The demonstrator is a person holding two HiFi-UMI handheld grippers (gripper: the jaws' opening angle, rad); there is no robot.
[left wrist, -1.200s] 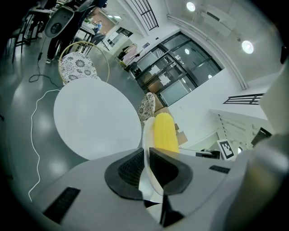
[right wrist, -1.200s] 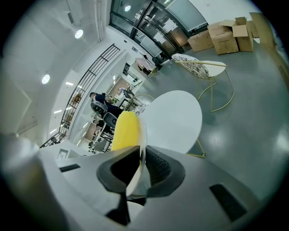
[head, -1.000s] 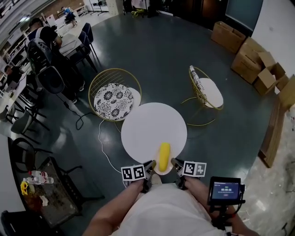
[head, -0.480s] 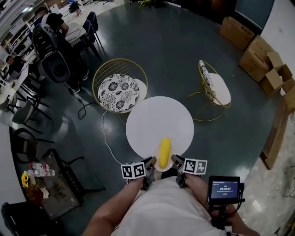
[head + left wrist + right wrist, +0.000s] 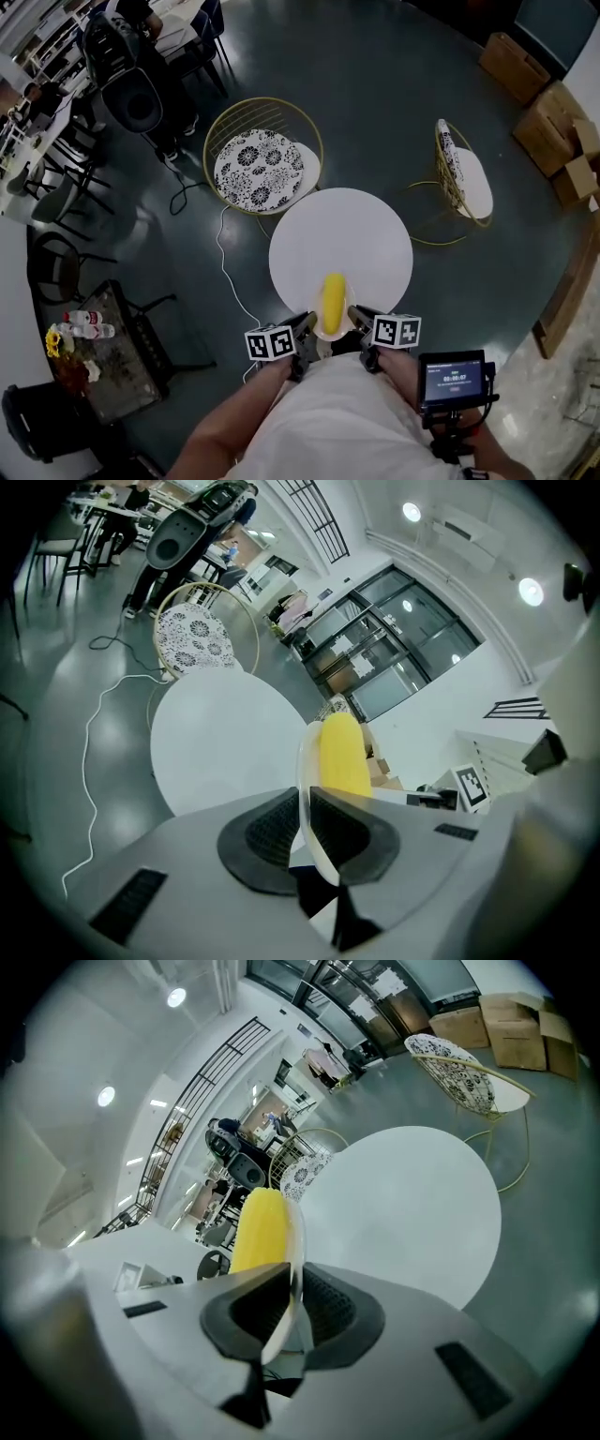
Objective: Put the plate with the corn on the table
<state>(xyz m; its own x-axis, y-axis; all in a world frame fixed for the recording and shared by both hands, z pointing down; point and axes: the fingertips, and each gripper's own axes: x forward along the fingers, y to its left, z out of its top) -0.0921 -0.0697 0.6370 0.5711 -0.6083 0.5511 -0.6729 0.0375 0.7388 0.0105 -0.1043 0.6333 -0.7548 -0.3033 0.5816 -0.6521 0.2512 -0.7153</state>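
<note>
A yellow corn cob lies on a small white plate that I hold over the near edge of the round white table. My left gripper is shut on the plate's left rim, and my right gripper is shut on its right rim. The corn rises beyond the left jaws, and in the right gripper view the corn stands left of the plate edge. The table top spreads out beyond both grippers.
Two gold wire chairs with patterned cushions stand past the table, one at the far left and one at the right. A white cable trails on the dark floor. Cardboard boxes sit far right; a cluttered cart is at left.
The plate with the corn has come forward and now sits further over the table's near edge. Both grippers keep their hold on its rims.
</note>
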